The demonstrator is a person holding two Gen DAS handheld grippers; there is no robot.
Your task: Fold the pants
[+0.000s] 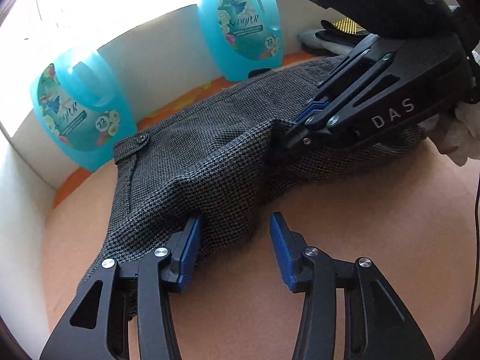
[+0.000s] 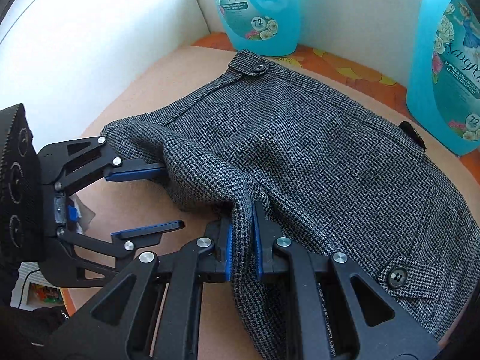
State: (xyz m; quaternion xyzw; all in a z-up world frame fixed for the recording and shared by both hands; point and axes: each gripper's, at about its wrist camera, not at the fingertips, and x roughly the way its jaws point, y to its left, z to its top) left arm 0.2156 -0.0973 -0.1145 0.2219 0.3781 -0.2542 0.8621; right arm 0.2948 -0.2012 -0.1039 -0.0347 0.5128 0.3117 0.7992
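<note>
Grey houndstooth pants [image 1: 192,156] lie partly folded on a tan table top [image 1: 330,225], waistband button toward the wall. They also fill the right wrist view [image 2: 315,156]. My left gripper [image 1: 234,234] is open at the near edge of the cloth, its left pad touching the fabric; it also shows in the right wrist view [image 2: 172,196], open. My right gripper [image 2: 243,234] is shut on a raised ridge of the pants. In the left wrist view my right gripper [image 1: 285,141] pinches the cloth from the right.
Two blue detergent bottles [image 1: 81,111] [image 1: 240,27] stand against the white wall behind the pants, also in the right wrist view [image 2: 258,6] [image 2: 450,69]. An orange patterned cloth [image 2: 345,66] lies along the wall. Dark folded items [image 1: 327,40] sit at the far right.
</note>
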